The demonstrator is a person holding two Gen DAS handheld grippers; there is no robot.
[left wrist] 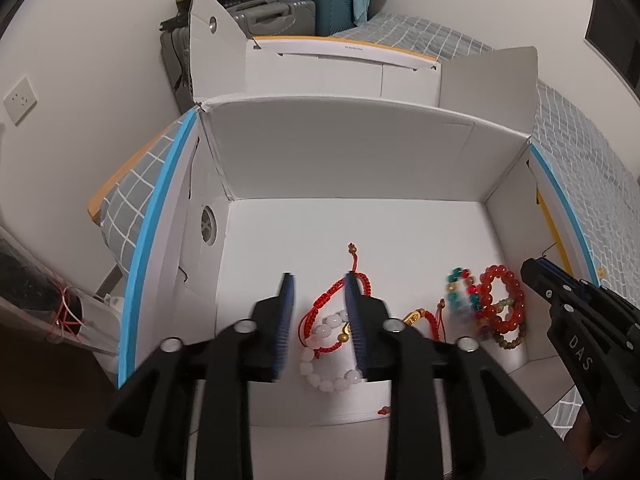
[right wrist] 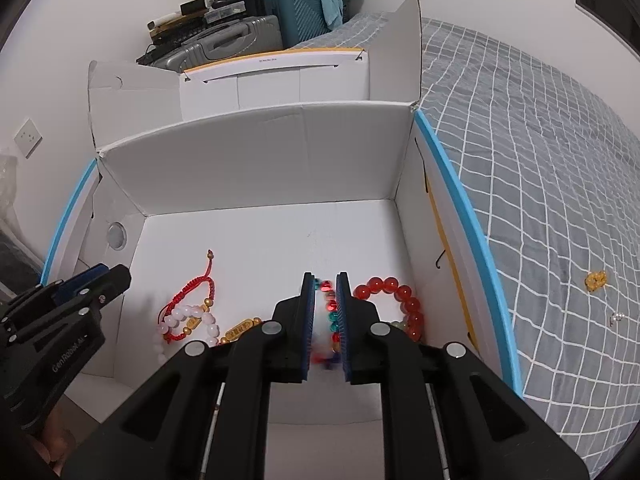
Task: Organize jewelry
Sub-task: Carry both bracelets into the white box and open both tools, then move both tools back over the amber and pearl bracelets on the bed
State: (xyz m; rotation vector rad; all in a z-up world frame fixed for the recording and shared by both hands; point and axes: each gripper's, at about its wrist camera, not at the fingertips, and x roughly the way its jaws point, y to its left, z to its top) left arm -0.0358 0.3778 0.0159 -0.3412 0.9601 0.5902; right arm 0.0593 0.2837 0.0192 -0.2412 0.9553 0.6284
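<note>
An open white cardboard box (left wrist: 344,160) (right wrist: 256,160) holds several bracelets. My left gripper (left wrist: 318,280) is open above the box floor, over a red cord bracelet (left wrist: 320,304) and a white bead bracelet (left wrist: 328,376). My right gripper (right wrist: 325,280) hangs over the box's right side with its jaws narrowly apart around a blurred multicoloured bead bracelet (right wrist: 332,320) (left wrist: 460,292). A red bead bracelet (right wrist: 404,300) (left wrist: 500,304) lies just right of it. A gold charm on red cord (right wrist: 240,330) (left wrist: 414,316) lies between the piles.
The box sits on a bed with a grey checked cover (right wrist: 540,200). A small gold piece (right wrist: 596,280) and a small pearl piece (right wrist: 618,318) lie on the cover right of the box. Suitcases (right wrist: 280,12) stand at the back wall.
</note>
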